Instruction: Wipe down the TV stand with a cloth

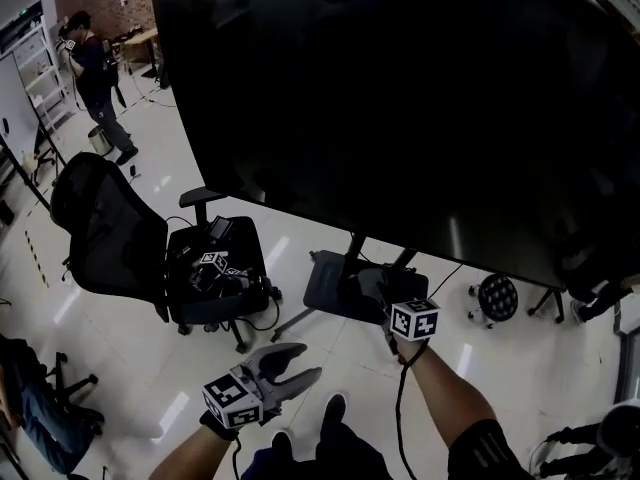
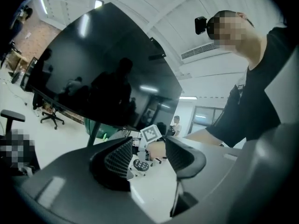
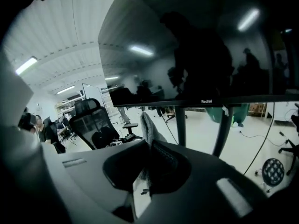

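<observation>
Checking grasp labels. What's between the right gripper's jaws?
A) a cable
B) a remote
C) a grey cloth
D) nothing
C: in the right gripper view, the right gripper has its jaws closed on a grey cloth, which sticks up past the tips.

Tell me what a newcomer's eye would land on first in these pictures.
The huge glossy black TV screen fills the upper head view, above its dark metal stand. Left of it stands a black mesh office chair with clutter on its seat. The right gripper pinches a grey cloth; the left gripper is open and empty.
</observation>
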Available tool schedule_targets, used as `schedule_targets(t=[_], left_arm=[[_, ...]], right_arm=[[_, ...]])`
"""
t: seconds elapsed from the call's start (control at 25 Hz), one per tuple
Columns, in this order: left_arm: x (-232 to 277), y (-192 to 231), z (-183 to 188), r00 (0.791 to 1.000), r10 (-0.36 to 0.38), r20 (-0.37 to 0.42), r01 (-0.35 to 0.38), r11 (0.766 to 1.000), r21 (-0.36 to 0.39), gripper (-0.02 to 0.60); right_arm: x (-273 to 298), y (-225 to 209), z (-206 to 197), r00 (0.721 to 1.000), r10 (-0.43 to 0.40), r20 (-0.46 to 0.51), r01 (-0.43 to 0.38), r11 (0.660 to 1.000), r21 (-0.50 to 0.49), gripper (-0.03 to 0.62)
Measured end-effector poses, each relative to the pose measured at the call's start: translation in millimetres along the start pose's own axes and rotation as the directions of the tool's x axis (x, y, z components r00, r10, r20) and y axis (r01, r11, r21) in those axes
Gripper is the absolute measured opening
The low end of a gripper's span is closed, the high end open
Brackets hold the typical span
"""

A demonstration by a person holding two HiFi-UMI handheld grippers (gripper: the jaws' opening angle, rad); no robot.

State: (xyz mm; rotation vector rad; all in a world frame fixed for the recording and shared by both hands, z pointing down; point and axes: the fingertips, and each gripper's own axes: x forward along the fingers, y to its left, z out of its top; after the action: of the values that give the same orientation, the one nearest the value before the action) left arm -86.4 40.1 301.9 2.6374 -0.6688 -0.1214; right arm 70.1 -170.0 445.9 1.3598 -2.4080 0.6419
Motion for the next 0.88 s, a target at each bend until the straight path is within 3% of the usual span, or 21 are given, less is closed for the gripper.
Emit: schedule_targets(t=[0.2,0.4,0.56,0.68,0.88], left_arm=[[50.1,38.8,-5.1,0.999,-0.004,-0.033,0.004,1.000,-0.007,0.242],[74.9,70.8,-18.3,0.999,0.014,-0.039,-0.015,0.999,-0.028,0.242],[86.7,79.6,-26.7,0.998,0.025,-0.059,-0.027,0.999,-0.040,0.242],[82.8,80.5,-48.4,0.994,0.040,-0.097,-0.046,0.997,-0.059,0.242],[89.5,88.5,-68.9,0.992,0.044,-0.116,-0.050,0.998,-0.049,0.242]], right_arm=[[60.4,-62.3,5.6,0.995,-0.078,-0.058,0.072,0.994,-0.087,0.017],[109.8,-94.8,12.7,0.990,-0.125,-0.057,0.113,0.977,-0.179,0.017],[150.4,-107.8,14.9,0.986,-0.158,-0.050,0.131,0.930,-0.344,0.017],[169.1,-115.3,10.1,0.982,-0.189,-0.029,0.165,0.914,-0.371,0.017],[190.1,-135.3,34.0,0.971,-0.239,0.028,0.225,0.861,-0.457,0.017]])
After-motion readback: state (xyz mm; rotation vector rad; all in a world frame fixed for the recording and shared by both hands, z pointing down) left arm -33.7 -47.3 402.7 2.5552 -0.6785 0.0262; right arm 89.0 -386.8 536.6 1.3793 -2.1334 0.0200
